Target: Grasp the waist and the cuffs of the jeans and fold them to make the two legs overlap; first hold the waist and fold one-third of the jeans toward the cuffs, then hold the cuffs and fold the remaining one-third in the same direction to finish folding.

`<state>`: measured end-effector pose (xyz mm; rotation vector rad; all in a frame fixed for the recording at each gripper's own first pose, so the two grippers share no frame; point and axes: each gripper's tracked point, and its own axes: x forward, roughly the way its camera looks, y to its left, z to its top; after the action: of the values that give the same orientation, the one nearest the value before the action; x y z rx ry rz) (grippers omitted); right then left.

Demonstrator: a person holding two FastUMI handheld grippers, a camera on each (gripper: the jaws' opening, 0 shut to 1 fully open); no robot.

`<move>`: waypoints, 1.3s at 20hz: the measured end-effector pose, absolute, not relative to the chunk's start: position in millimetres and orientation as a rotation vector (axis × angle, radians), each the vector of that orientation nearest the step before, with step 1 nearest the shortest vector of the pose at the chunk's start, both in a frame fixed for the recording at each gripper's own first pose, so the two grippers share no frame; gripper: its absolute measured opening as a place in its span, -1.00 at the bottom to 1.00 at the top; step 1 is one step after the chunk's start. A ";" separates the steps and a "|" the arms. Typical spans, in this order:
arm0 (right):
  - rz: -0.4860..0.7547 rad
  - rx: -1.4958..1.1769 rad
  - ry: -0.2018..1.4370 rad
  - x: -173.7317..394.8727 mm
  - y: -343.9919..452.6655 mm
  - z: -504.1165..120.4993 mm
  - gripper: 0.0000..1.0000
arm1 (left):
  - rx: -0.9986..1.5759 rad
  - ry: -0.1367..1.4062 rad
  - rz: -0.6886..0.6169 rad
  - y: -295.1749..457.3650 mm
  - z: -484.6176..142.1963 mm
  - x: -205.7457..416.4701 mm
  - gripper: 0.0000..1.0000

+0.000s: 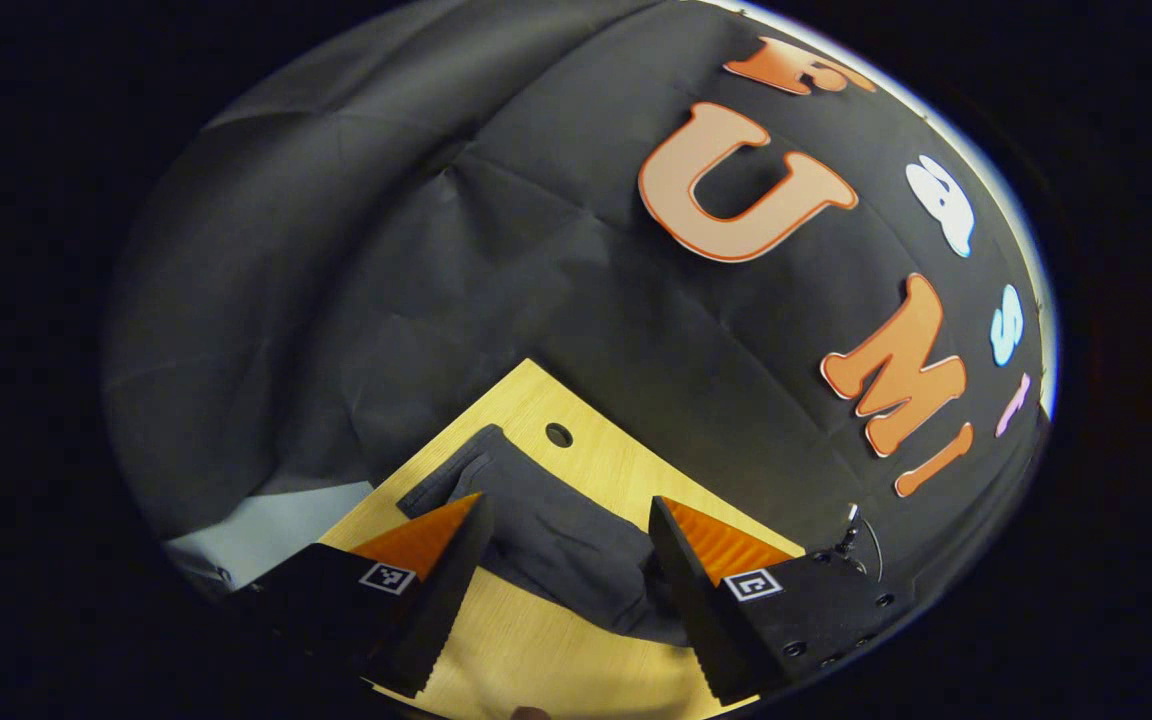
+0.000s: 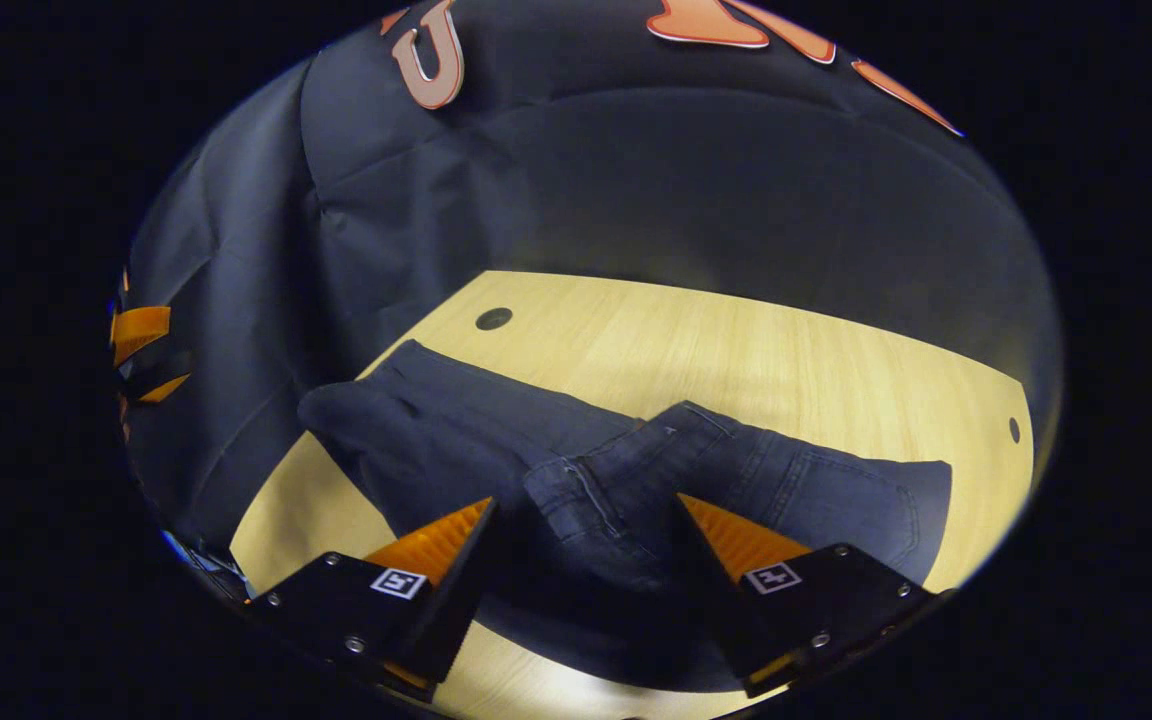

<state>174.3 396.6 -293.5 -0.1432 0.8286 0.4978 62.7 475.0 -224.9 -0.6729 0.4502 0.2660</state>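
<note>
While jeans [image 2: 496, 450] lie on the table [image 2: 736, 350], both grippers' fingers [image 1: 446, 560] [image 2: 736, 560] spread wide, holding nothing.

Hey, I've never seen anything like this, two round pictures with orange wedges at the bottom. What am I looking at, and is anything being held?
These are two fisheye cameras, each riding on a hand-held two-finger gripper that a person carries, one per hand. The orange-and-black wedges at the bottom of each picture are that gripper's own fingers.

In the left gripper view, the left gripper looks across a light wooden table at the dark jeans. In the right gripper view, the right gripper hovers by the jeans' waist, where the fly seam shows, with one leg stretching away to the left.

Both grippers are open, fingers spread apart with denim showing between them. Nothing is gripped, and the jeans lie rumpled on the table, not yet neatly folded. Black cloth behind is the booth's wall.
</note>
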 end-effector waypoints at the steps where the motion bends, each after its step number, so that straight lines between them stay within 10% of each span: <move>1: 0.499 -0.134 0.834 168.3 393.0 -288.9 0.99 | -0.709 0.449 0.282 480.3 -227.8 59.5 0.92; 12: 0.450 0.260 0.880 151.2 372.0 -223.9 0.97 | -1.237 0.549 0.421 521.0 -351.4 70.4 0.92; 26: 0.354 0.394 0.961 144.7 367.2 -228.5 0.97 | -1.208 0.497 0.433 565.8 -428.0 119.6 0.84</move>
<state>144.7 367.2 -228.5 0.3941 0.9611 0.3544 119.6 565.8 -428.0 -1.2080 0.4974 0.4329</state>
